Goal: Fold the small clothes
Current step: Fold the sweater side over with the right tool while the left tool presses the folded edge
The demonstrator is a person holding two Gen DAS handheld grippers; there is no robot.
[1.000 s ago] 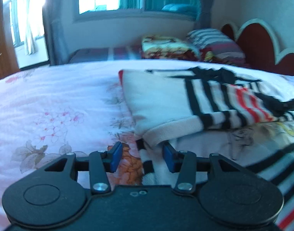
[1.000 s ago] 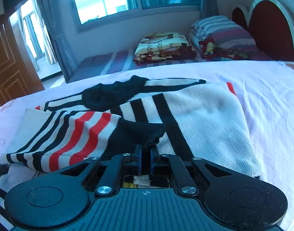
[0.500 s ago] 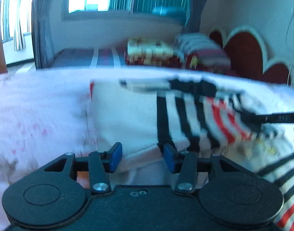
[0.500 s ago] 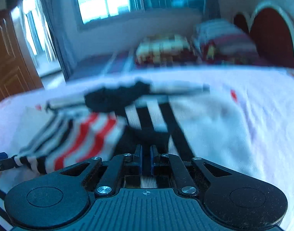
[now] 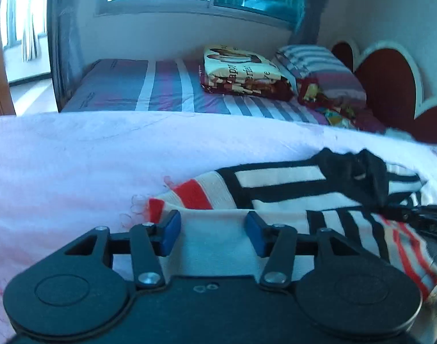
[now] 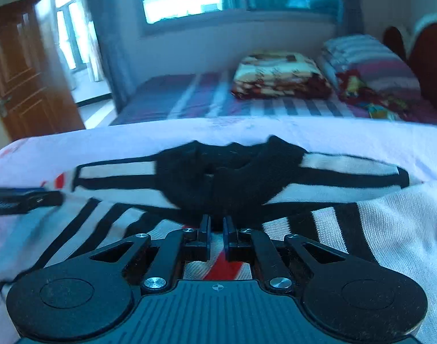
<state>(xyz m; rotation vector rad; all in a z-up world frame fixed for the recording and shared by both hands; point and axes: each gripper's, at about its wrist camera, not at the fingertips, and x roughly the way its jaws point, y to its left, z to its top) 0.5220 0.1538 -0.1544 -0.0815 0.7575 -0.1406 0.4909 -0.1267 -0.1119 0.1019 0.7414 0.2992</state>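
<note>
A small cream sweater [image 5: 278, 183] with black and red stripes and a black collar [image 6: 227, 172] lies on the pink floral bedsheet [image 5: 75, 166]. My left gripper [image 5: 212, 229] is open, its blue pads on either side of the sweater's cream edge. My right gripper [image 6: 217, 230] is shut on the sweater, pinching dark striped cloth just below the collar. The tip of the right gripper shows at the right edge of the left wrist view [image 5: 419, 215]. The left gripper shows at the left edge of the right wrist view [image 6: 20, 200].
A second bed with a striped sheet [image 5: 149, 89] stands beyond. It holds a folded printed blanket [image 5: 244, 71] and striped pillows [image 5: 318, 68]. A red heart-shaped headboard [image 5: 390, 83] is at the right, a wooden door [image 6: 26, 80] at the left.
Both grippers have moved forward over the sweater toward its collar. The right gripper carried the pinched cloth with it. The left gripper stayed open.
</note>
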